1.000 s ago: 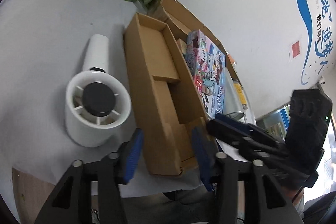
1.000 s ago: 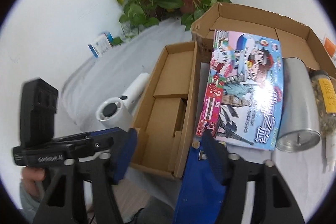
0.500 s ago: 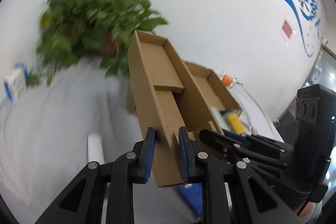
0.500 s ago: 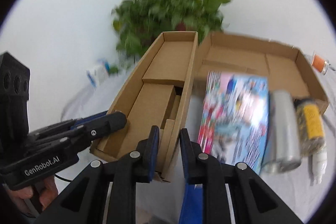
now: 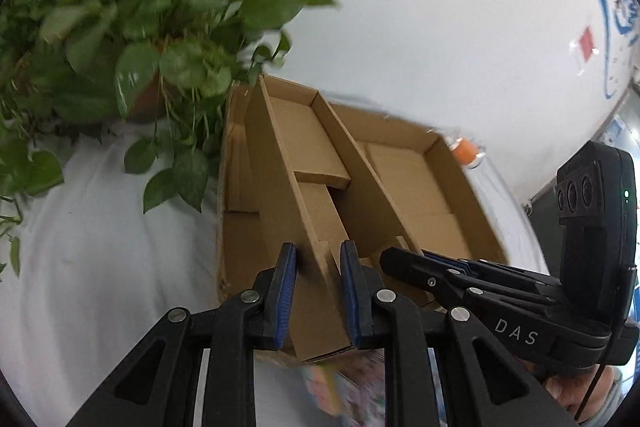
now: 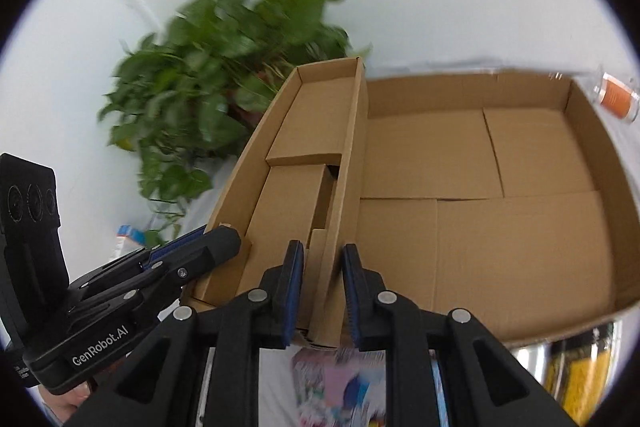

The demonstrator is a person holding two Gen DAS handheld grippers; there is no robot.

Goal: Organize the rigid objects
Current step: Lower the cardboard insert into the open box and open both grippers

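Note:
Both grippers hold a narrow brown cardboard box (image 5: 304, 163) (image 6: 304, 163) in the air. My left gripper (image 5: 318, 291) is shut on its left wall near the front corner. My right gripper (image 6: 322, 287) is shut on its right wall. The narrow box hangs over the left part of a large open cardboard tray (image 6: 500, 187) (image 5: 424, 183). A colourful game box (image 6: 344, 387) shows blurred below the grippers. A silver can (image 6: 532, 351) and a yellow-labelled bottle (image 6: 580, 375) lie at the lower right.
A leafy potted plant (image 5: 132, 39) (image 6: 224, 67) stands behind the boxes on the white-covered table (image 5: 100, 267). A small orange-capped jar (image 6: 616, 95) lies beyond the tray's far right corner. A small blue and white carton (image 6: 128, 235) lies at the left.
Both grippers closed on the narrow box's side walls and lifted it. They carried it forward over the large tray. The white hair dryer has left the view.

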